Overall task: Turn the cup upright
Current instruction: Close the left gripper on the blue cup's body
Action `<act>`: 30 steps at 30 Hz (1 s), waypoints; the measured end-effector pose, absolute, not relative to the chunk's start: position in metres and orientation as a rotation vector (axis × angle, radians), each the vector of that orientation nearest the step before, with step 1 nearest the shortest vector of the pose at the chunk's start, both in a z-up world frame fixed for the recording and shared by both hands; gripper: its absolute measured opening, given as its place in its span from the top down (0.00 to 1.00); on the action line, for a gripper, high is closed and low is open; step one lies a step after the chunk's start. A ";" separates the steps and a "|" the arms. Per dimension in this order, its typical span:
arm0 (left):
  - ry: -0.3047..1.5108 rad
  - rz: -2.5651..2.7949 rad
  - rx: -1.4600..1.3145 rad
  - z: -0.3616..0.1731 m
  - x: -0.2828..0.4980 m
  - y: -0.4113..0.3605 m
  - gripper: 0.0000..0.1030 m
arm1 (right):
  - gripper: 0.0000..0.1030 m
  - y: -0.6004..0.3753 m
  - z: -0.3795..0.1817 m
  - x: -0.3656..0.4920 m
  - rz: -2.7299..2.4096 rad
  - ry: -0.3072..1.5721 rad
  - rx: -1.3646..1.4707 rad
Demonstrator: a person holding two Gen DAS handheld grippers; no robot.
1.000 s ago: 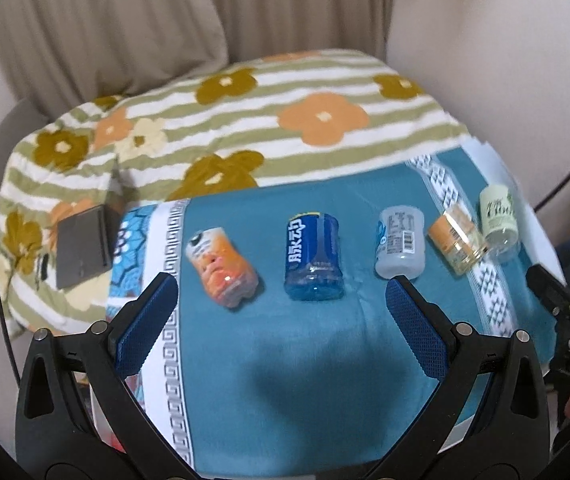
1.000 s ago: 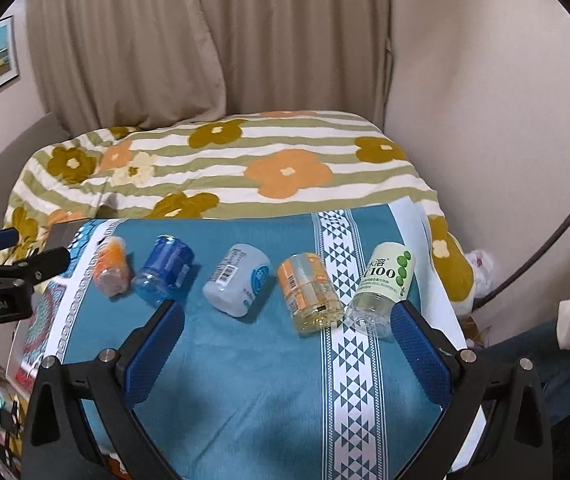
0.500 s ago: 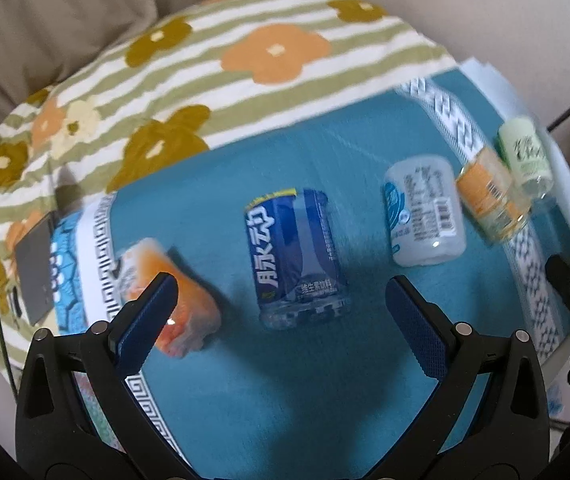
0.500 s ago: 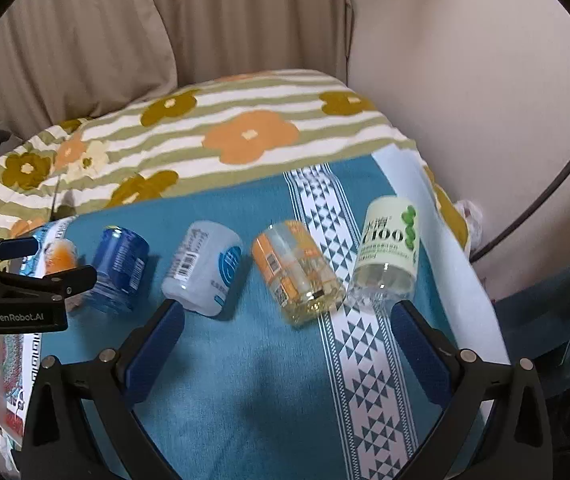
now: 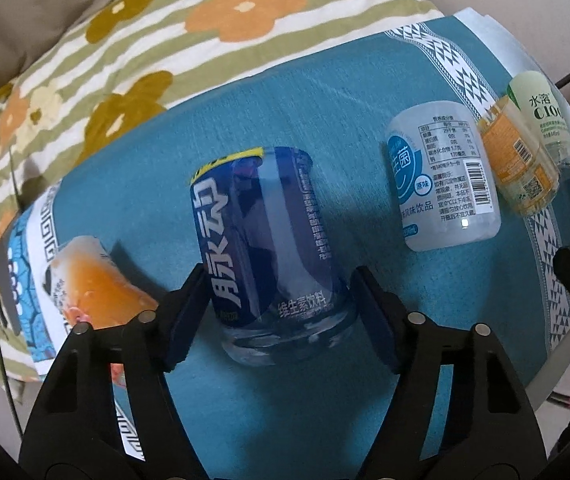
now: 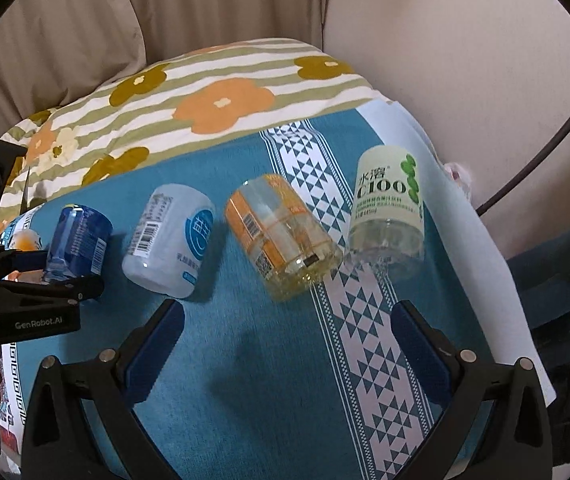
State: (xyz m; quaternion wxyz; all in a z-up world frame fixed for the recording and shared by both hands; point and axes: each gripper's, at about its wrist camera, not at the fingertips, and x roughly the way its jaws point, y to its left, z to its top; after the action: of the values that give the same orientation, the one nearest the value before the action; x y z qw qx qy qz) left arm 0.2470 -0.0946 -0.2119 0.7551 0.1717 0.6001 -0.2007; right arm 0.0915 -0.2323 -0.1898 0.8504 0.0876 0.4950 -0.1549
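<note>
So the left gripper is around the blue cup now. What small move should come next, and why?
Probably close the left gripper on the blue cup: the cup lies on its side on the teal cloth, its lower end sits between the two pads, and they look barely clear of its sides.

A teal cloth (image 6: 269, 360) with white patterned bands covers the bed, a floral striped blanket (image 6: 213, 92) beyond it. Five cups lie on their sides on the teal: the blue cup (image 5: 269, 248) between the left jaws, an orange cup (image 5: 93, 284) just outside them, then the white cup (image 6: 169, 240), amber cup (image 6: 281, 236) and green-labelled cup (image 6: 389, 216) ahead of the right jaws.
</note>
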 end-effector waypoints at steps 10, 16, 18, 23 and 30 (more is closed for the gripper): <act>1.300 -0.420 0.359 -0.208 0.245 -0.094 0.27 | 0.00 -0.231 -0.189 0.090 -0.303 1.041 0.220; 1.279 -0.397 0.340 -0.195 0.233 -0.093 0.28 | 0.00 -0.231 -0.185 0.085 -0.278 1.029 0.212; 1.268 -0.388 0.329 -0.191 0.227 -0.093 0.28 | 0.00 -0.231 -0.181 0.081 -0.263 1.020 0.205; 1.245 -0.361 0.286 -0.177 0.203 -0.094 0.28 | 0.00 -0.233 -0.172 0.070 -0.221 0.996 0.183; 1.215 -0.324 0.206 -0.162 0.156 -0.098 0.28 | 0.00 -0.239 -0.165 0.046 -0.144 0.976 0.139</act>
State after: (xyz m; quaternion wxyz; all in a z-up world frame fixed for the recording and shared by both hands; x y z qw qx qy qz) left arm 0.1556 -0.0979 -0.1617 0.8040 0.0959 0.5671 -0.1511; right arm 0.0455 -0.2386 -0.1649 0.8785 0.0665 0.4681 -0.0691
